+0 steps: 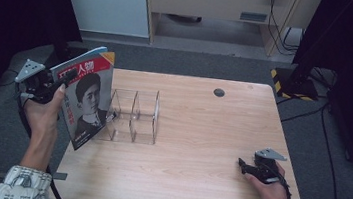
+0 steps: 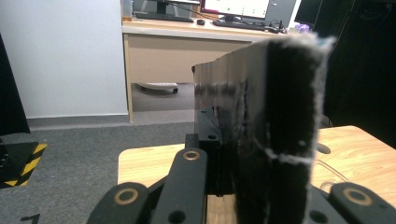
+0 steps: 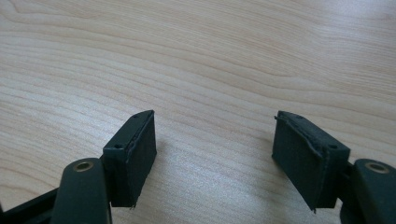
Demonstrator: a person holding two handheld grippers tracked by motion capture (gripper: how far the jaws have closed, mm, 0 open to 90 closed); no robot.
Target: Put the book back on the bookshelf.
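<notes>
The magazine (image 2: 275, 135) stands edge-on right in front of the left gripper view's lens, pinched between the left gripper's (image 1: 61, 80) jaws. In the high view it is held upright and tilted over the table's left edge, its portrait cover facing the person, touching or just beside the clear divided rack (image 1: 134, 117). The right gripper (image 3: 215, 154) rests on the wooden table (image 1: 196, 172) near its right front corner, jaws spread wide, gripping nothing.

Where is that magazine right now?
In the high view, the magazine is at the table's left edge, held upright in the left gripper, just left of the clear divider rack.
</notes>
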